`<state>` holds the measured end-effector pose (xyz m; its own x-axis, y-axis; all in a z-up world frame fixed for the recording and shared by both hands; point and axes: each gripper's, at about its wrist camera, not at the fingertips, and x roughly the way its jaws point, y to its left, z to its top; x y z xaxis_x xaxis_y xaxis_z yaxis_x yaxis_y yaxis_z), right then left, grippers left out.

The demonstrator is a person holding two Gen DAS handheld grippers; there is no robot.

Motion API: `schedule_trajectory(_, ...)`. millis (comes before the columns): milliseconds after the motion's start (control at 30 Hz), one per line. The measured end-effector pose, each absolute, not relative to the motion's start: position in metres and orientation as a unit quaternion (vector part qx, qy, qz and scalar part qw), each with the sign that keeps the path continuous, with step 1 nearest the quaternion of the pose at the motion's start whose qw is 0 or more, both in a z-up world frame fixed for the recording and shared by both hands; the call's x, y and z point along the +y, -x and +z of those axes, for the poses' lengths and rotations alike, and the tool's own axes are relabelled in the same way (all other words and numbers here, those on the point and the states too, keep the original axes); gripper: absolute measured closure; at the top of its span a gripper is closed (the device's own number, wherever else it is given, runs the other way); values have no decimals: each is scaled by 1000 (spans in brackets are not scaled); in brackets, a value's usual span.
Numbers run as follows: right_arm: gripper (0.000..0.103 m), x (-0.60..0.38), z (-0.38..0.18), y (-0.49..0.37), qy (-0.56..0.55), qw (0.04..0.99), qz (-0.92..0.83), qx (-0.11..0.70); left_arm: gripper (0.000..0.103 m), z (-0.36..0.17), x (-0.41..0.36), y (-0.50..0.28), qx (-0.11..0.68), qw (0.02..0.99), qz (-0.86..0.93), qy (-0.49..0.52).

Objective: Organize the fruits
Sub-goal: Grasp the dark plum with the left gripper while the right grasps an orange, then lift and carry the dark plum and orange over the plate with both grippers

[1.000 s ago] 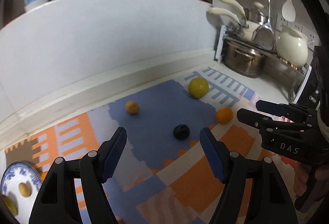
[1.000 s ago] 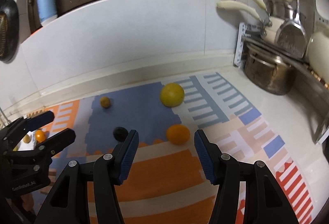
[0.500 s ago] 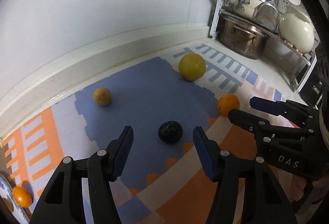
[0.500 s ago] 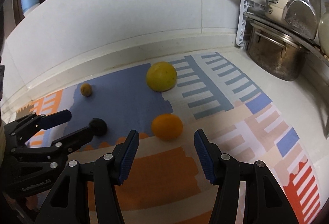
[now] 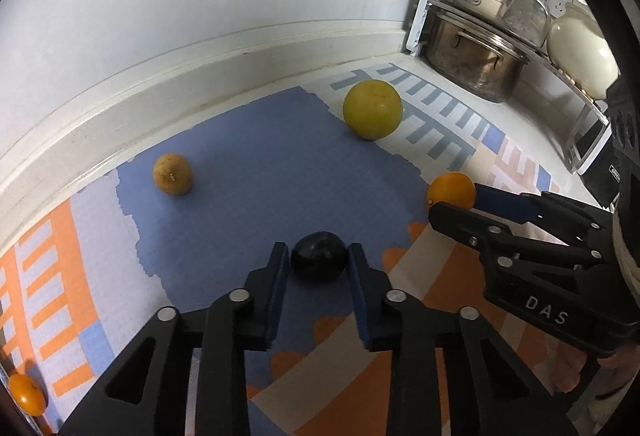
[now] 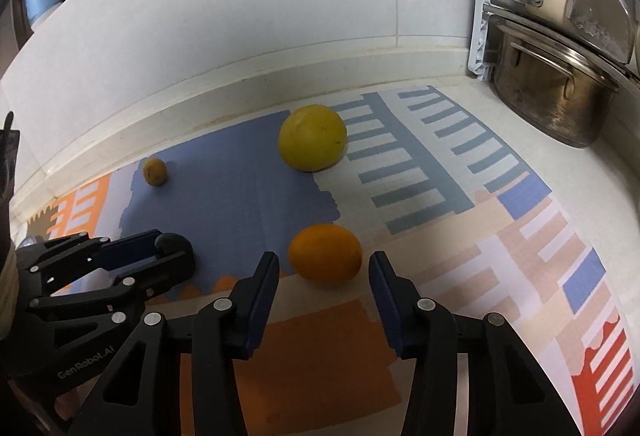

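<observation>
Setting: I was working on a kitchen counter covered by a patterned mat (image 5: pixel 224 220) in blue, orange and white, with a white tiled wall behind and a steel pot (image 5: pixel 472 59) in the far right corner.

Left gripper (image 5: pixel 318 256): my jaws were narrowed around the dark plum (image 5: pixel 319 261), one pad on each side of it. I could not tell whether the pads were touching its skin or just beside it; the plum sat on the mat, not lifted.

Right gripper (image 6: pixel 323 268): my jaws stood well open, on either side of the orange (image 6: pixel 325 252), with a clear gap on both sides. It had hold of nothing.

Fruit loose on the mat: the large yellow citrus (image 5: pixel 372 109) lay near the back on the edge of the blue patch, and the small brownish-yellow fruit (image 5: pixel 172 173) lay well apart from it, to the left near the wall.

Fruit set aside: a small orange fruit (image 5: pixel 26 394) showed at the far lower left edge of the left wrist view; what it rested on I could not make out.

Progress: I judged the job early to midway. Four fruits lay on the mat, two of them framed for a pick.

Left to do: close on the plum and the orange, carry them off, then come back for the other two.
</observation>
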<state>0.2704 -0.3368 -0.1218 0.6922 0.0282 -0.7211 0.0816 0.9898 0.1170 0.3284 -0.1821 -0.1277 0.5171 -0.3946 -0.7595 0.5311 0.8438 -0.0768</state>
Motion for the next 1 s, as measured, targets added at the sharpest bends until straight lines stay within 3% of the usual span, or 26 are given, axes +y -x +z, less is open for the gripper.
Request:
schedule_trajectory(133, 64, -336, -123, -272, -70, 916, -14, 394, 75, -128, -182, -328, 412, 867, -269, -81)
schedule_trajectory(1000, 64, -289, -69, -231, -36, 939, 43, 338, 75, -73, -123, -279, 346, 908, -229, -50)
